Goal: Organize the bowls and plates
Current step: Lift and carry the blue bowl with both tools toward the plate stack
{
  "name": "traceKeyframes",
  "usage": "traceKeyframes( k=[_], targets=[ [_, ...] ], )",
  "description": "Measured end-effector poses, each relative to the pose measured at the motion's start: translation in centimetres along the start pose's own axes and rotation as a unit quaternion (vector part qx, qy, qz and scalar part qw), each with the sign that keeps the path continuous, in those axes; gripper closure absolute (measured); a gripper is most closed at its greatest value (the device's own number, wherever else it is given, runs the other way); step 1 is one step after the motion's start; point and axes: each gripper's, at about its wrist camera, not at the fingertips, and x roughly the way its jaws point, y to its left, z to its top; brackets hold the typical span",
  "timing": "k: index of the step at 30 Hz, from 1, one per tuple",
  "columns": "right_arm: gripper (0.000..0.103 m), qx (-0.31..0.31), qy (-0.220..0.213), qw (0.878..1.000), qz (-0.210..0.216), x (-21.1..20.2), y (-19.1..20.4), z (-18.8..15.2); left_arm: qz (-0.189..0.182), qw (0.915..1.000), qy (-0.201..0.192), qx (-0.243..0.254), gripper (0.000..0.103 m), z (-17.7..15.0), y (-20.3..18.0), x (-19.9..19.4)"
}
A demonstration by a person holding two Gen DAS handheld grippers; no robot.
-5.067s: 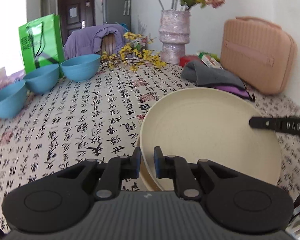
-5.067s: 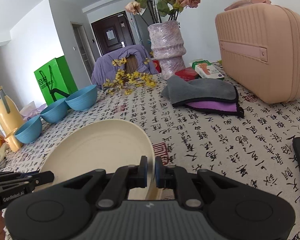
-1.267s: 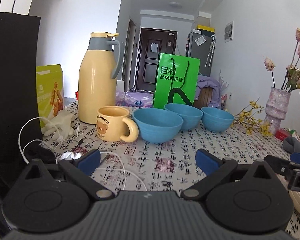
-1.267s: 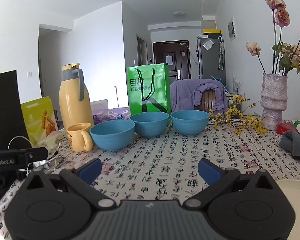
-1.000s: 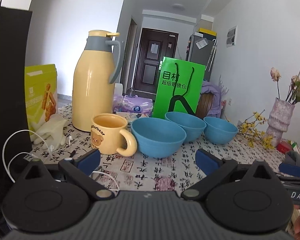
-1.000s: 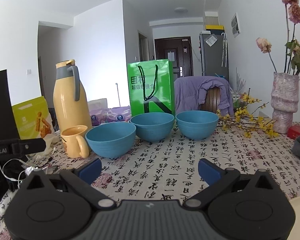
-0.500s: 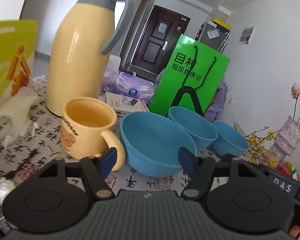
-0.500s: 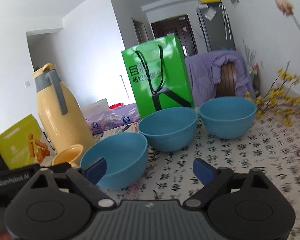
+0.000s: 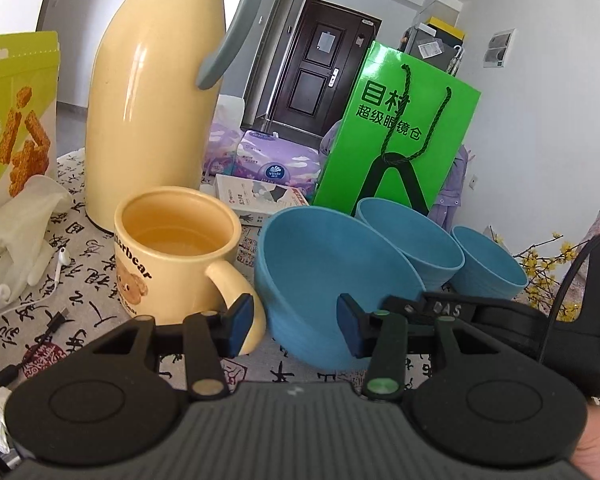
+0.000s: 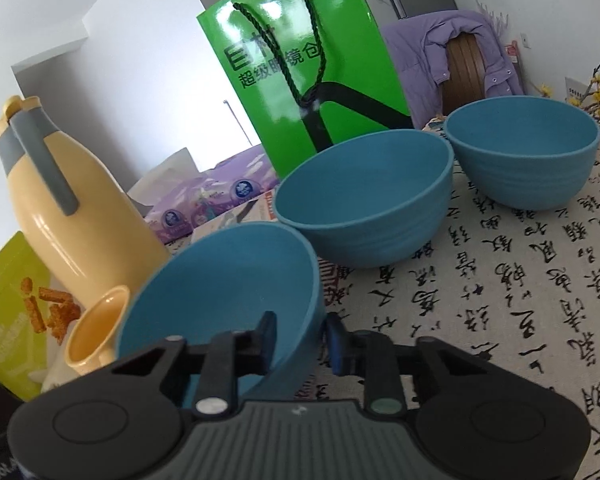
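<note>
The nearest bowl (image 10: 224,288) of three blue ones is stood on the patterned tablecloth (image 10: 520,300), just beside a yellow mug (image 9: 172,248) and in front of a yellow flask (image 9: 156,92). The right gripper (image 10: 300,338) is set astride the near rim of that bowl, one finger inside and one outside, the jaws narrowed about the wall; whether the pads are pressed on it cannot be told. The left gripper (image 9: 296,324) is held partly open and empty, low against the same bowl's outer side. For a good lift, the rim should be pinched squarely before anything is raised, and the bowl should be brought up level so that the mug's handle is not knocked. The middle bowl (image 10: 364,208) appears the natural place for nesting, with the far bowl (image 10: 524,156) beyond it. All three bowls are seen to be empty, and nothing is seen in the mug either. A green paper bag (image 10: 308,60) is stood behind the row.
</note>
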Motion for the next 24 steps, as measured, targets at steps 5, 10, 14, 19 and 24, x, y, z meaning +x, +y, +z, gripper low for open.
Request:
traceKeyframes(
  k=[5,10,14,19,24],
  targets=[
    [0.099,0.002,0.011,1.000,-0.001,-1.9,-1.8,0.4,-0.009,0.9997,-0.012,0.017,0.056,0.2,-0.7,-0.9],
    [0.099,-0.027,0.006,0.999,-0.028,-5.0,-2.7,-0.5,-0.009,0.9977,0.007,0.066,0.077,-0.7,-2.4,-0.5],
    [0.099,-0.044,0.002,0.999,-0.032,-7.0,-2.7,-1.5,0.003,0.9958,0.044,0.080,0.096,-1.9,-3.1,0.4],
    [0.099,-0.060,-0.001,0.998,-0.035,-9.7,-1.9,-2.5,0.004,0.9963,0.050,0.069,0.097,-2.3,-3.0,-2.5],
    [0.097,-0.066,0.000,0.998,-0.018,-14.5,-1.3,-4.5,-0.001,0.9963,0.061,0.061,0.097,-3.9,-3.0,-7.1]
  ],
)
